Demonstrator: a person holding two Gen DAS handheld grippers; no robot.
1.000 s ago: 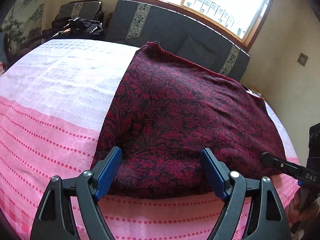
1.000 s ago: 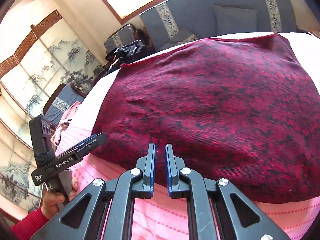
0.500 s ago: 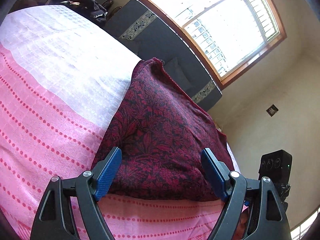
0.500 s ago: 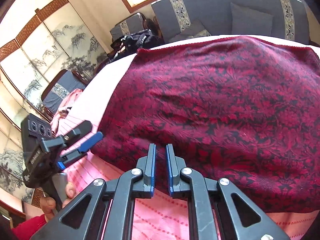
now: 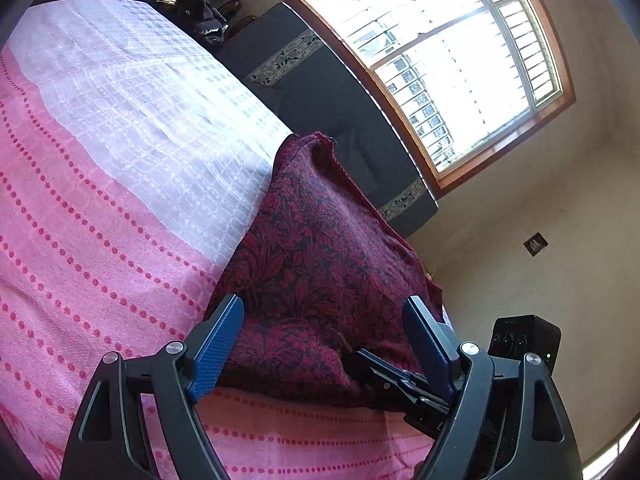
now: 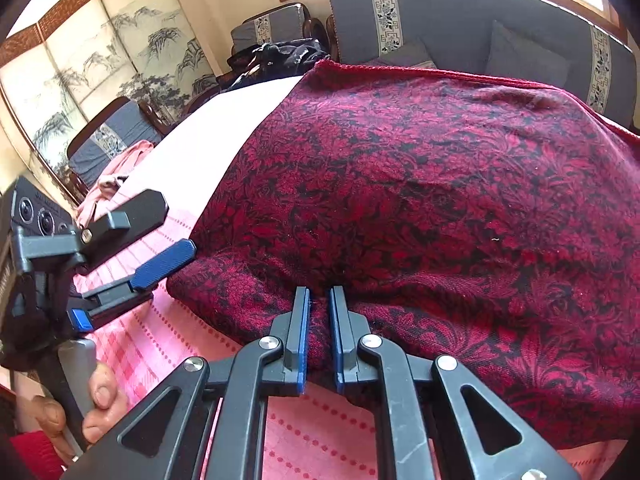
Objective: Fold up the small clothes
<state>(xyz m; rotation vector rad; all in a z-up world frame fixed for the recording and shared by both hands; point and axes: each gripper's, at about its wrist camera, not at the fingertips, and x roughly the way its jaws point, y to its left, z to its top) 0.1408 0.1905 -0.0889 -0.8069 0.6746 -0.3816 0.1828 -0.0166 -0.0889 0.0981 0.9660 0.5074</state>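
Note:
A dark red cloth with a black leaf pattern (image 5: 320, 272) lies spread on the pink and white bedspread (image 5: 100, 208); it fills most of the right wrist view (image 6: 440, 184). My left gripper (image 5: 324, 320) is open, its blue pads on either side of the cloth's near corner. My right gripper (image 6: 319, 312) is shut on the cloth's near folded edge. The left gripper also shows at the left of the right wrist view (image 6: 160, 240), rolled on its side. The right gripper's black fingers (image 5: 400, 380) show under the left gripper's right pad.
A dark grey sofa (image 5: 328, 92) stands behind the bed under a bright window (image 5: 452, 48). Dark clothes (image 6: 276, 56) lie on a chair at the back. A pink garment (image 6: 116, 176) lies at the bed's left edge. A painted screen (image 6: 100, 64) lines the wall.
My left gripper has rolled and swung toward the cloth's corner, still open. My right gripper has closed in on the cloth's near edge, which now sits between its pads.

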